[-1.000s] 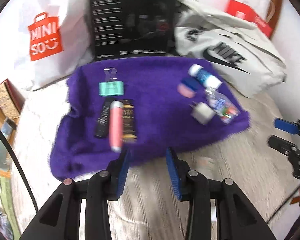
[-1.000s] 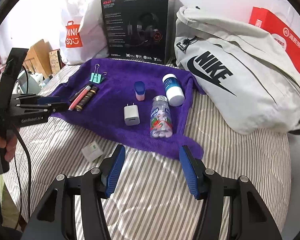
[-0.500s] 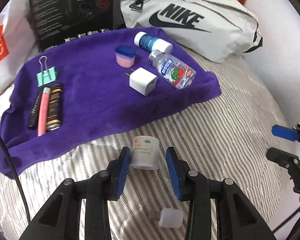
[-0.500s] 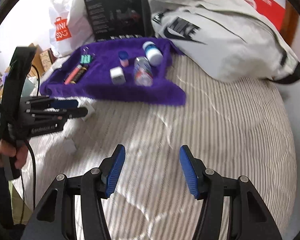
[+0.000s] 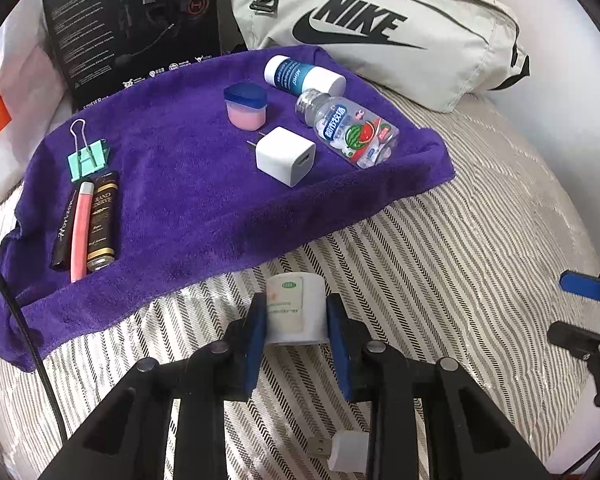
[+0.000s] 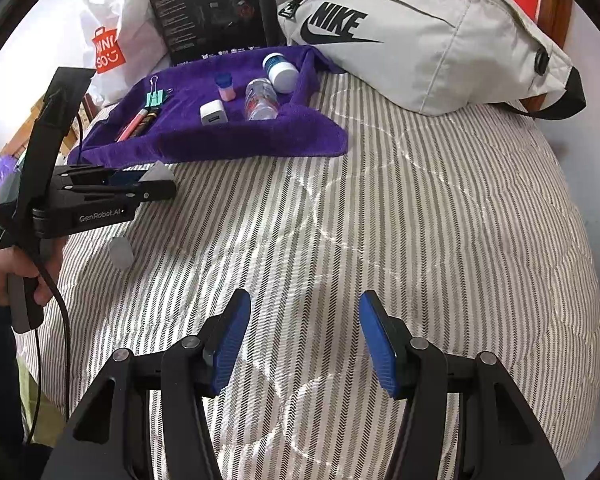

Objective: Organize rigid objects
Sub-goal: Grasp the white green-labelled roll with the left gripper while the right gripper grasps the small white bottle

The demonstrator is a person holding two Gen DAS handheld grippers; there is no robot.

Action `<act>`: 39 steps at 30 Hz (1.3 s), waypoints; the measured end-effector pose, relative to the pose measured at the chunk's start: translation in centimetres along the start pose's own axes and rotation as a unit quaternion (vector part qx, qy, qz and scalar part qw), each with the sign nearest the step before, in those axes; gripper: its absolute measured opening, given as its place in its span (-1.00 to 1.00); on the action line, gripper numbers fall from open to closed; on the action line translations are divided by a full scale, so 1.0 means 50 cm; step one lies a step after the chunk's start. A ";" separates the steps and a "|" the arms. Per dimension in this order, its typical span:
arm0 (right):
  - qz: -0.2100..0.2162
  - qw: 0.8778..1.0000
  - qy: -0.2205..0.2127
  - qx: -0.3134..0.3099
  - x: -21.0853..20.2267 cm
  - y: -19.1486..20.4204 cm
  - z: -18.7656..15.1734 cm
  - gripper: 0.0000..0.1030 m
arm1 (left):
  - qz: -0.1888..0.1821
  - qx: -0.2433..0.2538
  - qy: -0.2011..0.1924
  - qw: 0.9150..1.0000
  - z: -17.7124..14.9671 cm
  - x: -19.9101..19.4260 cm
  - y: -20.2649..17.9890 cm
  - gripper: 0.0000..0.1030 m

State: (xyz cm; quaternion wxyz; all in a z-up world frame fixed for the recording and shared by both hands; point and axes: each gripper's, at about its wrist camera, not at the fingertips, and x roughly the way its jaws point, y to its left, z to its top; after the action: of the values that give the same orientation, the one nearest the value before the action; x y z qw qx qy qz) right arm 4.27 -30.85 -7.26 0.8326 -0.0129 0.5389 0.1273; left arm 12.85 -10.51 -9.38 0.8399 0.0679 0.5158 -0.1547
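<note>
Two grippers: our left gripper (image 5: pixel 296 322) is closing its fingers on the small white jar (image 5: pixel 296 308) lying on the bed (image 5: pixel 440 260) beside the purple towel (image 5: pixel 188 200), right gripper (image 6: pixel 304 338) fingers apart, empty; next, probably lift jar onto towel.

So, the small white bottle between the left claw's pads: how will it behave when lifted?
The small white bottle looks like stiff plastic, so it should hold its shape as the left claw closes on it. Its smooth sides and paper label might slip. Being round, it would probably roll on the striped bedcover if dropped.
</note>
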 end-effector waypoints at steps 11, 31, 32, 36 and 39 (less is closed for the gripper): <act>0.022 0.999 -0.013 -0.037 -0.002 0.064 0.022 0.09 | 0.028 -0.031 -0.015 0.999 -0.032 -0.055 0.078 -0.45; 0.116 0.982 0.003 -0.148 0.092 0.233 0.045 0.09 | 0.050 -0.108 -0.012 0.993 -0.122 -0.089 0.194 -0.45; 0.120 0.981 0.004 -0.153 0.095 0.241 0.047 0.09 | 0.050 -0.109 -0.014 0.993 -0.123 -0.089 0.196 -0.45; 0.124 0.979 0.009 -0.163 0.110 0.263 0.049 0.09 | 0.047 -0.118 -0.014 0.992 -0.131 -0.088 0.204 -0.45; 0.123 0.978 0.014 -0.169 0.124 0.273 0.051 0.07 | 0.045 -0.122 -0.015 0.991 -0.135 -0.089 0.212 -0.45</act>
State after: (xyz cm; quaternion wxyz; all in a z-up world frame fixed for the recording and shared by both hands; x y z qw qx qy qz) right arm 5.88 -16.02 -10.17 0.7886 -0.0889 0.5190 0.3176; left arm 8.76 2.19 -9.02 0.8554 -0.0143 0.5150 -0.0531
